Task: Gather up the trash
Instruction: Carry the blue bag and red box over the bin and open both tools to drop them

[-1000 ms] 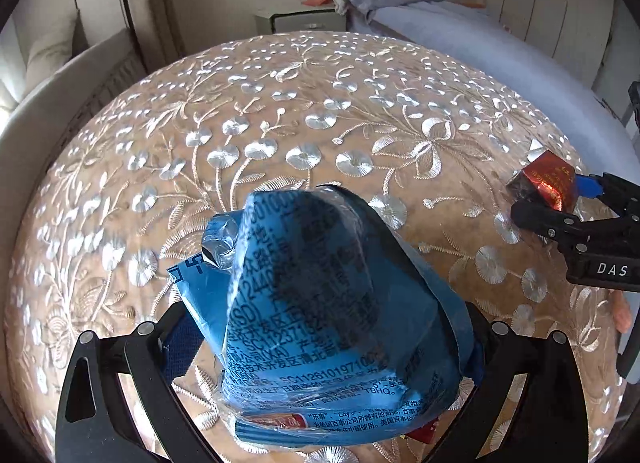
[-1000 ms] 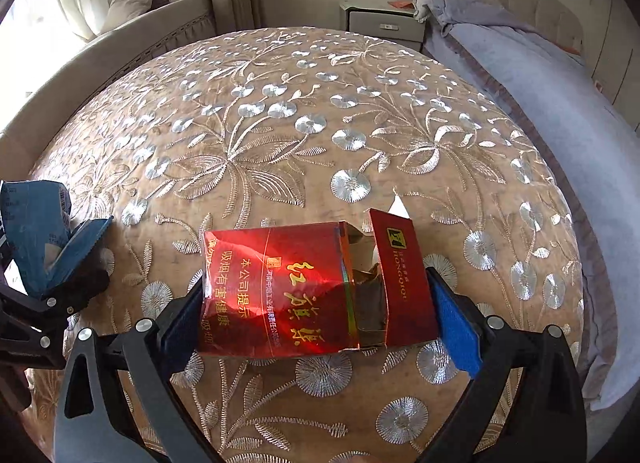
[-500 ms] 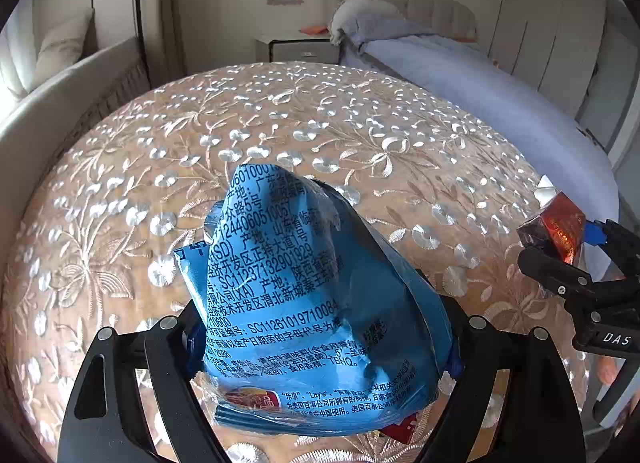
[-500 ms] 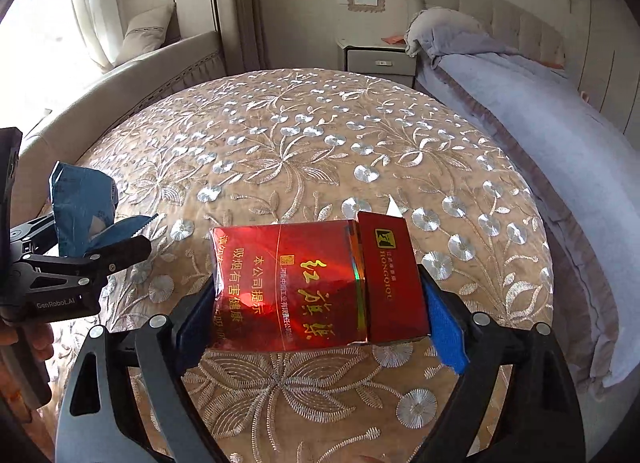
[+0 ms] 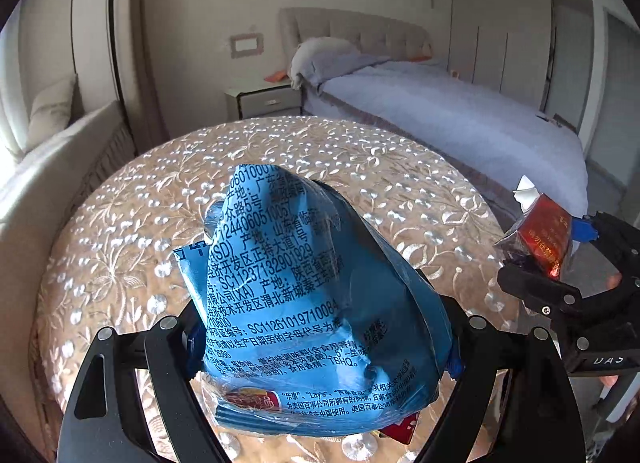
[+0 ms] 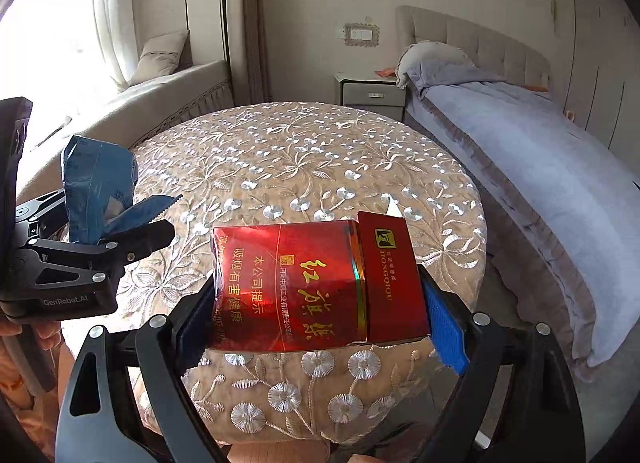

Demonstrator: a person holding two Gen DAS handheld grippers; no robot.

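The left hand-held gripper (image 5: 320, 347) clamps a crumpled blue snack bag (image 5: 304, 295) at the lower centre of its view, its jaws having just closed a little on the bag. The right hand-held gripper (image 6: 320, 303) grips a red cigarette pack (image 6: 320, 283) across its width, centre frame. Both pieces of trash hang clear above the round embroidered bench (image 6: 304, 159), so the pick-up looks done and the carry is in hand. Next comes finding a bin, none being visible, and letting go over it.
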